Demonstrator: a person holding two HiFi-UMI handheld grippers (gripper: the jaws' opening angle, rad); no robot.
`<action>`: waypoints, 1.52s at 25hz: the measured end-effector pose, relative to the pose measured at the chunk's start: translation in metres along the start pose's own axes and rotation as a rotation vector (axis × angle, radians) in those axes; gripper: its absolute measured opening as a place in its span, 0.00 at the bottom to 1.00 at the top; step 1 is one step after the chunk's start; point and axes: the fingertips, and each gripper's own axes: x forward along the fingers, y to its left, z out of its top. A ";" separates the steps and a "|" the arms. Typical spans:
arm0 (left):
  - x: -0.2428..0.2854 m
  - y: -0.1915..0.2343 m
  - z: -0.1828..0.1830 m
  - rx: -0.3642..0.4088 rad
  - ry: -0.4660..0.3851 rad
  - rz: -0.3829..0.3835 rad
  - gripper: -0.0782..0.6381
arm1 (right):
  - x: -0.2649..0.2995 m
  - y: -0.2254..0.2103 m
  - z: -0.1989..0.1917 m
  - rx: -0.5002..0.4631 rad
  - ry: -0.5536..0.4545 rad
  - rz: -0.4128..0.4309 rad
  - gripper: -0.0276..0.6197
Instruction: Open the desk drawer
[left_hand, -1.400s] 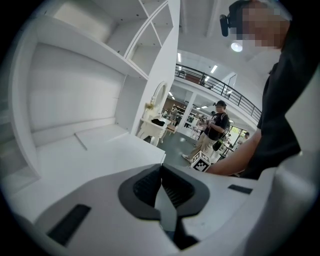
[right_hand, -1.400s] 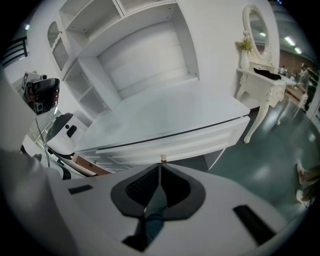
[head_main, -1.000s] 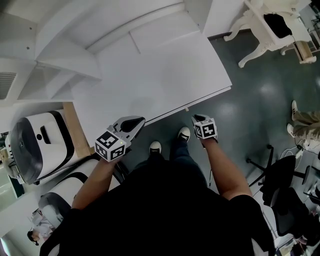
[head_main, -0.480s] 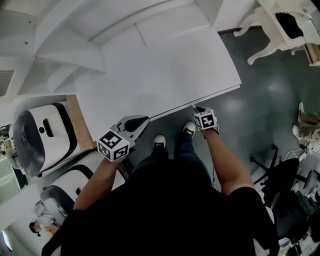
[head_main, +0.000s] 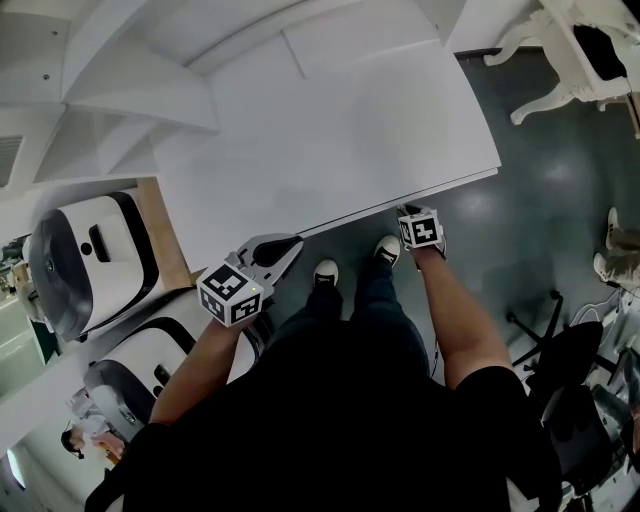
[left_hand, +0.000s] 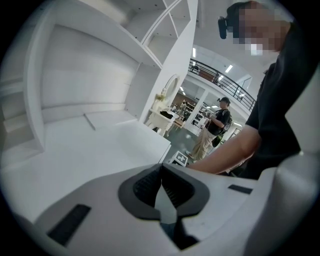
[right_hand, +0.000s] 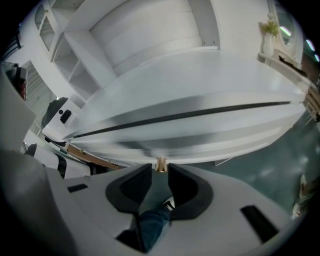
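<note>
The white desk (head_main: 330, 130) fills the upper head view. Its drawer front (right_hand: 200, 135) runs as a pale band under the dark gap below the desktop. A small brass knob (right_hand: 161, 164) sticks out of that band. My right gripper (right_hand: 160, 172) points steeply down at it, and its jaws are opening. The knob sits at the tips between the dark pads (right_hand: 131, 187), with a gap on either side. In the head view the right gripper (head_main: 405, 211) is at the desk's front edge. My left gripper (head_main: 291, 243) is shut and empty by the front left corner, pads (left_hand: 150, 185) together.
Two white rounded machines (head_main: 80, 260) (head_main: 140, 370) stand left of the desk beside a wooden panel (head_main: 160, 240). A white chair (head_main: 570, 60) is at the far right and a black office chair (head_main: 570, 350) at the near right. A person (left_hand: 212, 127) stands far off.
My right gripper has sunk at the desk's front edge, down to the drawer knob. My left gripper has dipped slightly and stays shut.
</note>
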 end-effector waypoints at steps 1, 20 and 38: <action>0.000 0.000 -0.002 -0.004 0.001 0.001 0.12 | 0.003 0.000 0.000 -0.002 0.003 0.001 0.21; 0.008 -0.004 -0.017 -0.035 0.017 -0.026 0.12 | 0.029 0.000 -0.004 0.008 0.052 -0.013 0.19; 0.004 -0.014 -0.031 -0.040 0.026 -0.038 0.12 | 0.030 -0.002 -0.005 0.077 0.081 -0.031 0.18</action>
